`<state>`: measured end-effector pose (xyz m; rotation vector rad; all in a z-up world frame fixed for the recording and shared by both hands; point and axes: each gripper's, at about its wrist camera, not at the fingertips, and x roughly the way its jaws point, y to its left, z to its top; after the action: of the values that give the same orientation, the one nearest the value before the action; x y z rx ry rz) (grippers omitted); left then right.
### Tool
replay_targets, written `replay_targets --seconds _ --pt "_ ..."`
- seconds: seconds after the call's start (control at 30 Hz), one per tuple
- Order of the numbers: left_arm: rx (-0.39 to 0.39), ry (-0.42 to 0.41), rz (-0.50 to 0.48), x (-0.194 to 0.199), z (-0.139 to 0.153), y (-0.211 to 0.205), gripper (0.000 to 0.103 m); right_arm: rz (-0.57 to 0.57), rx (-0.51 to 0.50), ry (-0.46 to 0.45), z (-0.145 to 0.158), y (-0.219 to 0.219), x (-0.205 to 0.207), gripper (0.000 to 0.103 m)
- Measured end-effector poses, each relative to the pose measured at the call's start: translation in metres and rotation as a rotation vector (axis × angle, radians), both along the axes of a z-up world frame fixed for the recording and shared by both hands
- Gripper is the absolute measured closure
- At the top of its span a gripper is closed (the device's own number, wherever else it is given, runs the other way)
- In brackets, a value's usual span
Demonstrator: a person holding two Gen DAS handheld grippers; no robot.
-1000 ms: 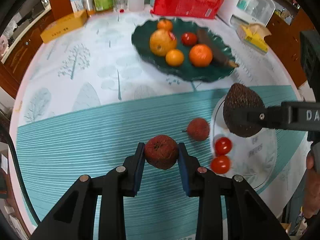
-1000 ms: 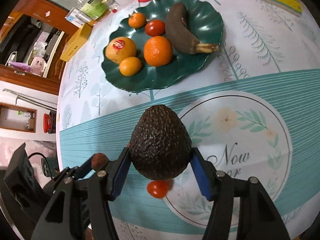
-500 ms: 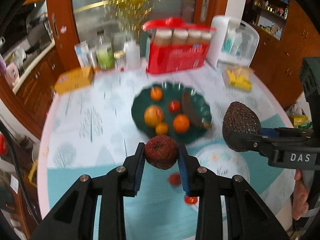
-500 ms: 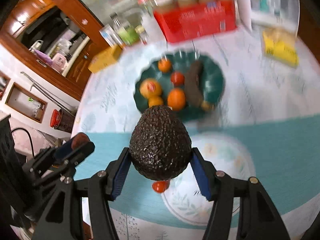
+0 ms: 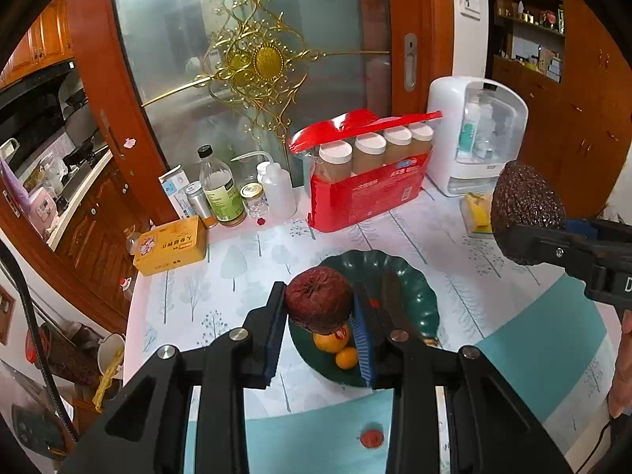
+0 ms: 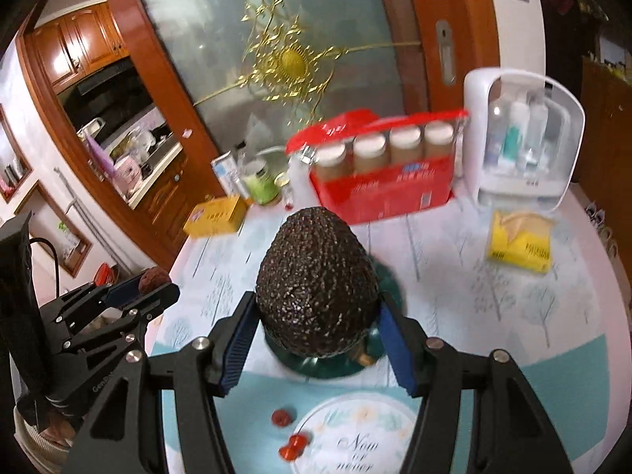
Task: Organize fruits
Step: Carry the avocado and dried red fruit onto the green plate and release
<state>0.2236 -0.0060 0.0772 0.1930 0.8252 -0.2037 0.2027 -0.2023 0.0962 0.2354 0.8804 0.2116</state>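
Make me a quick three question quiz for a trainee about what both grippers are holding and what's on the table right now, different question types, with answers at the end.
1. True or false: the left gripper is closed on a wrinkled dark red fruit.
2. Multiple choice: what does the right gripper hold? A) an orange B) a dark bumpy avocado C) a banana
3. Fill in: the oranges seen behind the left gripper lie on a dark ____ plate.

Key
1. True; its blue pads press on both sides of the fruit.
2. B; the avocado sits narrow end up between the pads.
3. Green.
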Motion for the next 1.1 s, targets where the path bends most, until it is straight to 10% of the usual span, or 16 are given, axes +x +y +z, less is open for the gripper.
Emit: replay_targets --seconds 0.67,1.0,1.1 --pt "0.018 0.294 -0.029 0.122 -0.173 -0.027 0.073 0.01 -0.181 0.413 -0.207 0.001 0.104 0.043" --pt "0.012 0.409 -0.032 0.143 -0.23 -0.035 0.072 0.079 -0.189 0.416 -0.231 0.018 0.113 0.04" --pt "0.016 0.412 -0.045 0.142 -0.234 -0.038 0.056 0.07 -0.168 0.392 -0.228 0.013 0.117 0.04"
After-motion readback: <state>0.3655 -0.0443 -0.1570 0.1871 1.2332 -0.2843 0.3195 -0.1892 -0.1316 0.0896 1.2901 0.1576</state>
